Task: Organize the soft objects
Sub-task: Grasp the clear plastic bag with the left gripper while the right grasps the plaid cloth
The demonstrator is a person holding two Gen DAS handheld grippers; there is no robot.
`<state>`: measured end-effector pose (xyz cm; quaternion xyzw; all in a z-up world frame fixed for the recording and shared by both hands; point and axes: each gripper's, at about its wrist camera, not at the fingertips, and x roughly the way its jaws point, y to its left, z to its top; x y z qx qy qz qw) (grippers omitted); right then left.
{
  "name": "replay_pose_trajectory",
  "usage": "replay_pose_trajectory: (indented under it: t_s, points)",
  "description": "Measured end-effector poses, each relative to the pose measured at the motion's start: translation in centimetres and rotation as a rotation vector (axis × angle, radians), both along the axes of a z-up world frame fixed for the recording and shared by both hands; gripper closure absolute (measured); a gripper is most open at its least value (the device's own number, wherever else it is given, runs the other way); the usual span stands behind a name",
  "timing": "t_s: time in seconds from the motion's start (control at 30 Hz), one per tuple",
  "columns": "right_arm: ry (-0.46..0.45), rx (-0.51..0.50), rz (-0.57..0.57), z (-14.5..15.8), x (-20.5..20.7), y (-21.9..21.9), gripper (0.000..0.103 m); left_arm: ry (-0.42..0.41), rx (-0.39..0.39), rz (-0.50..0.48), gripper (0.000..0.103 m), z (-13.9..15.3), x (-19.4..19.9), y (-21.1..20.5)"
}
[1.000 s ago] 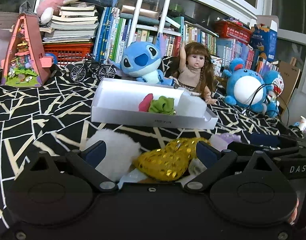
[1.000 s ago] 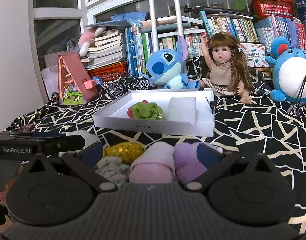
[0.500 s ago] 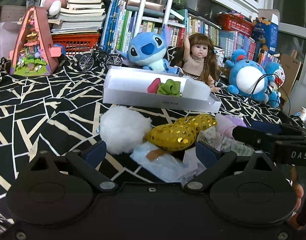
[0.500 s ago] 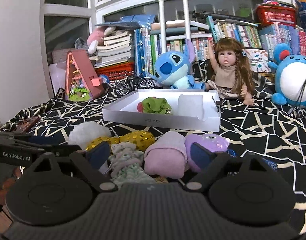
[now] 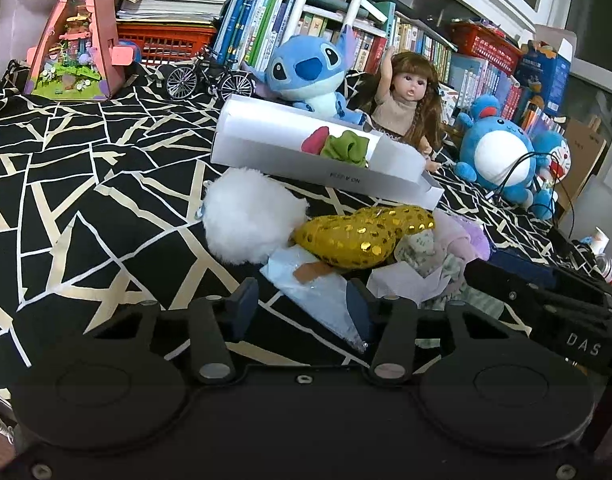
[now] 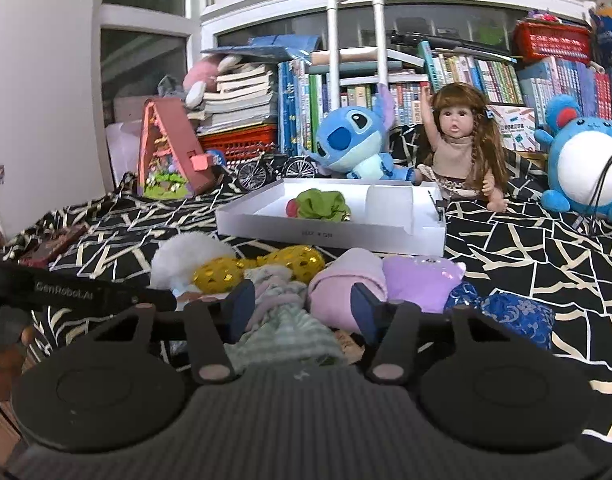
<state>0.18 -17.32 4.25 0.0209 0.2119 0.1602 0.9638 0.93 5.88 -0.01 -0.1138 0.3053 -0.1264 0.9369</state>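
Black cloth with pale cracked lines, spread over a table before crowded bookshelves. Heaped near the front edge: soft toys and rolled cloths, light, squashy, best pinched mid-bulge. Striped green cloth roll between the spread fingers of the right hand-held gripper, unclamped. Left hand-held gripper open over a pale blue packet. Beyond, a white tray.

"DAS" on right tool; "GenRobot.AI" on left tool
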Motion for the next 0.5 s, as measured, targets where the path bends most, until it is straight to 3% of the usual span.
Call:
replay_pose_trajectory:
  t_s: [0.5]
  points:
    - [0.027, -0.074, 0.022, -1.4, -0.1, 1.6, 0.049, 0.023, -0.057, 0.021, 0.056, -0.8, 1.6, -1.2]
